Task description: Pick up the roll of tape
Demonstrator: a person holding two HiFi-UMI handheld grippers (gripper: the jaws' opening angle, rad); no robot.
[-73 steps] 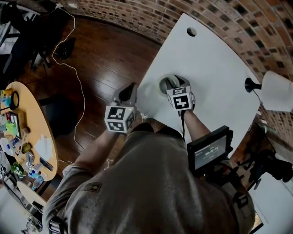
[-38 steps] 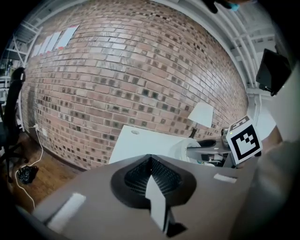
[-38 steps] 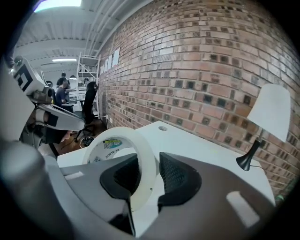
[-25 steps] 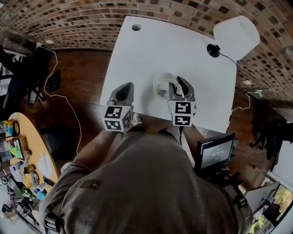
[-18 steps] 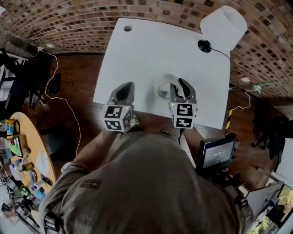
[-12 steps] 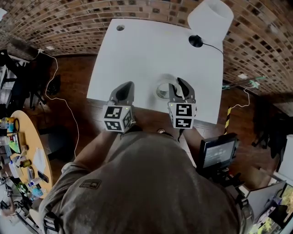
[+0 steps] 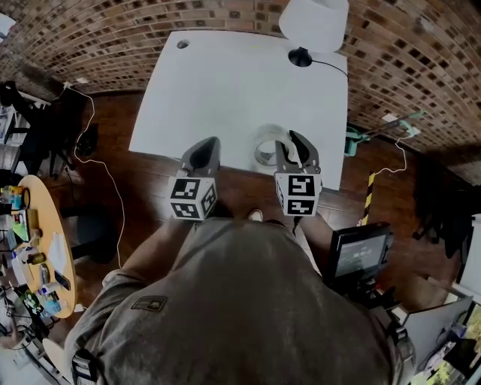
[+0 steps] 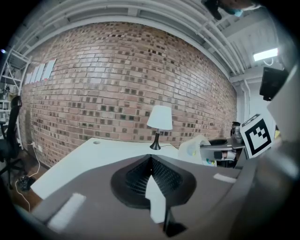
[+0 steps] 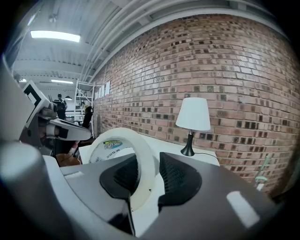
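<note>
Your right gripper (image 7: 290, 144) tilts slightly downward, fingers clamped on the roll of tape (image 7: 264, 152); your left gripper (image 7: 204, 147) is level alongside, fingers together.

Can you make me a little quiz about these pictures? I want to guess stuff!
1. True or false: the left gripper has its jaws wide apart.
2. What does the right gripper hold? A a mug, B a roll of tape, C a sponge.
3. Fill in the gap: a ____ stands on the white table, at the end by the brick wall.

Key: 1 false, its jaws are together with nothing between them. 2 B, the jaws pinch the ring's wall. 3 lamp.
</note>
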